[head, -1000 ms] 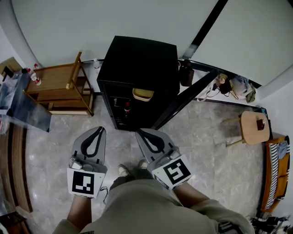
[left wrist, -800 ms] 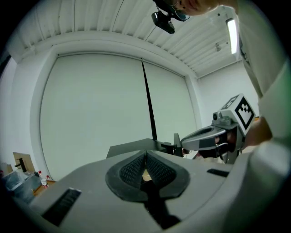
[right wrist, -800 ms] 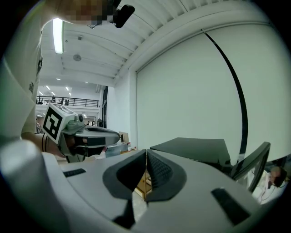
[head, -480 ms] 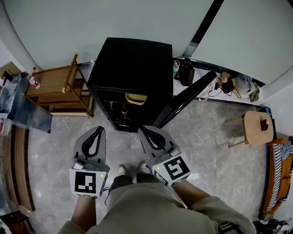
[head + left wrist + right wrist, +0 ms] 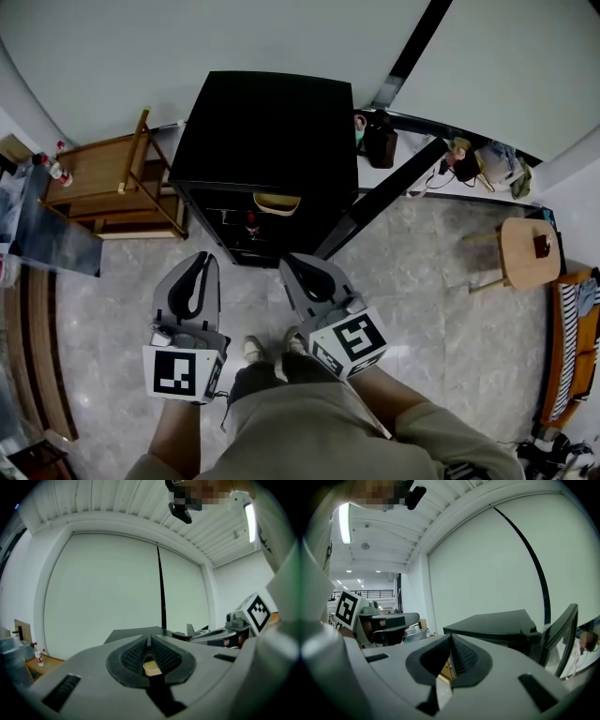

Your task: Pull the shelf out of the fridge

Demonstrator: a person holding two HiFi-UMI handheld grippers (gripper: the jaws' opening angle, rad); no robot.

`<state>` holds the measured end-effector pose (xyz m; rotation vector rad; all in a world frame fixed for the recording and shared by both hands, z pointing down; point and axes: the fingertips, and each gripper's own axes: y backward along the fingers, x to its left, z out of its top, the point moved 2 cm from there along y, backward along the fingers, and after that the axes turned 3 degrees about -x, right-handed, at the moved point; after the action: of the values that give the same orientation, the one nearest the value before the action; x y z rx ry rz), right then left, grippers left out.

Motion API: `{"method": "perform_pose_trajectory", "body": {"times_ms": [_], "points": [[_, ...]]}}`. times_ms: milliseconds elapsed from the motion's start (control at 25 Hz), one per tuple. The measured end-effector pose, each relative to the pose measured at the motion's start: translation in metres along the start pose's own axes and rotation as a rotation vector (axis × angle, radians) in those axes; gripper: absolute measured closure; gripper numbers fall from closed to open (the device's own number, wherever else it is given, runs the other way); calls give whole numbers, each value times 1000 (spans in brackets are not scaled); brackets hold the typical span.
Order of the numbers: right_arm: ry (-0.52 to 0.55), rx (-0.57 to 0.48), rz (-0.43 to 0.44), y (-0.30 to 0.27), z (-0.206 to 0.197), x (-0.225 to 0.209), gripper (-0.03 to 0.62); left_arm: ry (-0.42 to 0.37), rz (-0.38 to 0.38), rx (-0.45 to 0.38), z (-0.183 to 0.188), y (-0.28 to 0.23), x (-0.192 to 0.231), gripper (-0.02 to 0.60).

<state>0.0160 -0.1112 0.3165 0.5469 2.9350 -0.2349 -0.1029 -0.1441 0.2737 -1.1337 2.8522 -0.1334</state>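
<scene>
- The black box-shaped fridge [image 5: 267, 131] stands on the grey stone floor [image 5: 422, 281], its door [image 5: 384, 202] swung open to the right. The shelf [image 5: 234, 217] sits inside the dark interior, dimly seen, with a tan bowl-shaped container [image 5: 277, 202] resting there.
- The left claw [image 5: 202, 257] and right claw [image 5: 287, 261] are both pinched fully together, holding nothing, short of the fridge front.
- The shelf is probably stiff and light. Its front edge looks the best hold, pulled level so the container does not tip.
- No brand or label is legible. Only black-and-white square markers show on the claws' cubes.
</scene>
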Motion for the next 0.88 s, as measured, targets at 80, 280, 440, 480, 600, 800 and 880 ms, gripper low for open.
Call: {"method": "perform_pose_trajectory", "body": {"times_ms": [80, 280, 440, 480, 600, 800, 880], "points": [[-19, -8, -17, -7, -6, -5, 597, 38, -22, -4, -10, -7, 4, 568], [-107, -64, -79, -25, -23, -20, 587, 149, -52, -16, -37, -25, 17, 548], [-171, -104, -114, -40, -42, -33, 556, 245, -85, -19, -60, -43, 23, 490], [-187, -111, -127, -44, -48, -37, 547, 265, -91, -19, -67, -47, 25, 484], [-239, -118, -162, -55, -68, -48, 515, 334, -107, -17, -90, -59, 30, 459], [-322, -152, -200, -70, -101, -64, 511, 471, -127, -17, -127, -80, 38, 428], [-359, -160, -213, -78, -116, -70, 505, 506, -131, -14, -142, -89, 42, 422]]}}
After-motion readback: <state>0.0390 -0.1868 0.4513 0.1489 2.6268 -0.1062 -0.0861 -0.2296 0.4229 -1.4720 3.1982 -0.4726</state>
